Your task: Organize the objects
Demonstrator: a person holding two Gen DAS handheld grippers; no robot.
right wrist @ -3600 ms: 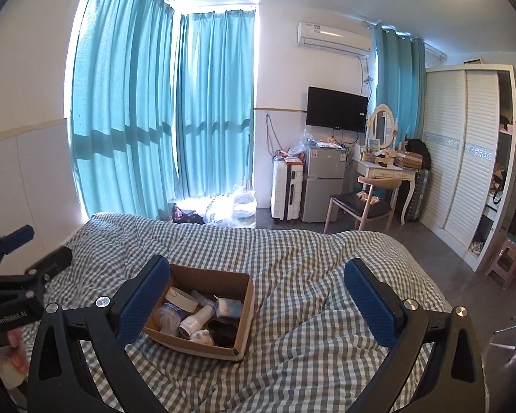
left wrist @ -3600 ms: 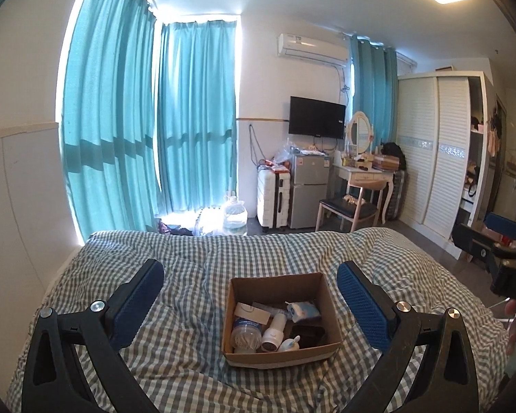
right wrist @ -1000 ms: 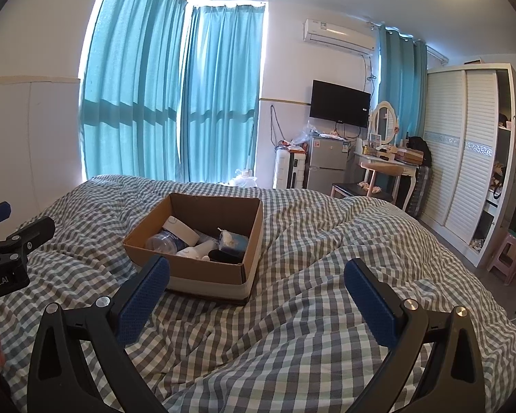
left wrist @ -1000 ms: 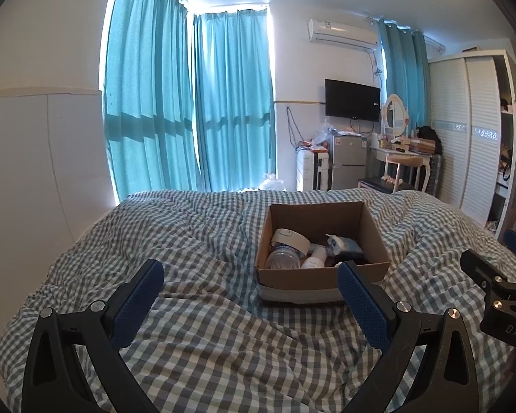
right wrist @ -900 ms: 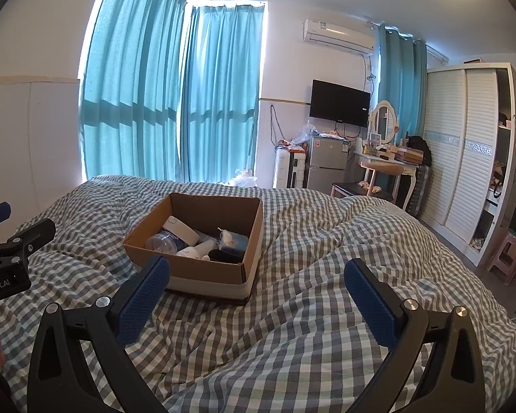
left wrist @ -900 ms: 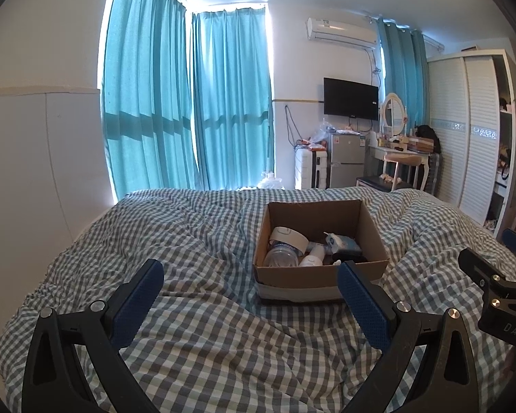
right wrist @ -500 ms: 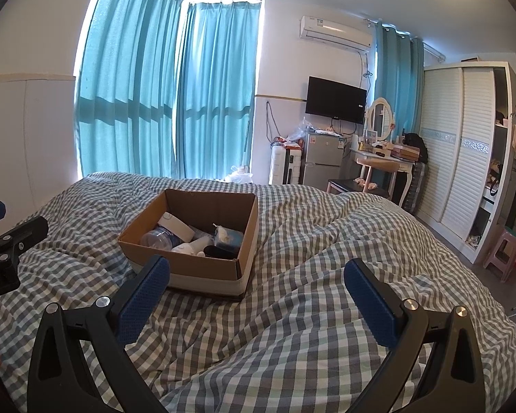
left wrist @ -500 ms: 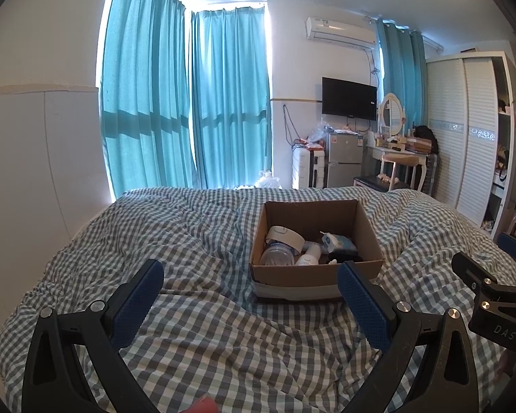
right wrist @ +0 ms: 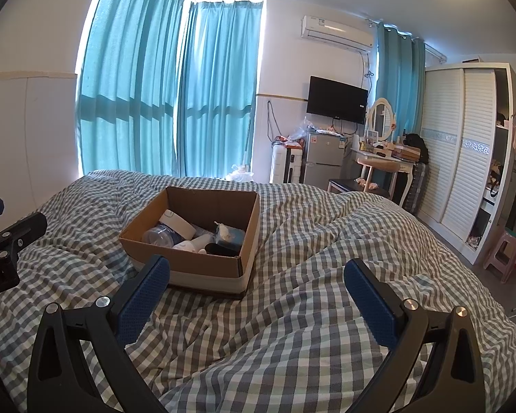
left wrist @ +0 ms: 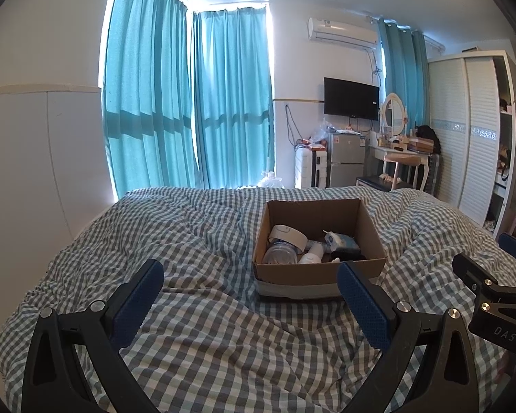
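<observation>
An open cardboard box (left wrist: 318,270) (right wrist: 203,266) rests on the grey checked duvet (left wrist: 196,241) (right wrist: 309,275). Inside lie a white roll of tape (left wrist: 287,235) (right wrist: 177,223), a clear plastic jar (left wrist: 279,254) (right wrist: 160,235), a white bottle (left wrist: 311,254) (right wrist: 196,242), a blue packet (left wrist: 340,241) (right wrist: 228,234) and a dark item (right wrist: 220,249). My left gripper (left wrist: 249,301) is open with nothing between its fingers, low over the duvet, its right fingertip at the box's near right corner. My right gripper (right wrist: 256,294) is open too, empty, its left fingertip in front of the box's near wall.
Teal curtains (left wrist: 189,110) cover the windows behind the bed. A white panel (left wrist: 34,158) borders the left. Beyond the bed stand a suitcase (right wrist: 285,165), small fridge (right wrist: 323,160), dressing table with chair (right wrist: 378,168) and a white wardrobe (right wrist: 464,158). A pink stool (right wrist: 502,254) sits at right.
Both grippers have dropped from high above the bed to just over the duvet, and since a second ago have eased closer to the box. Both stay open and empty.
</observation>
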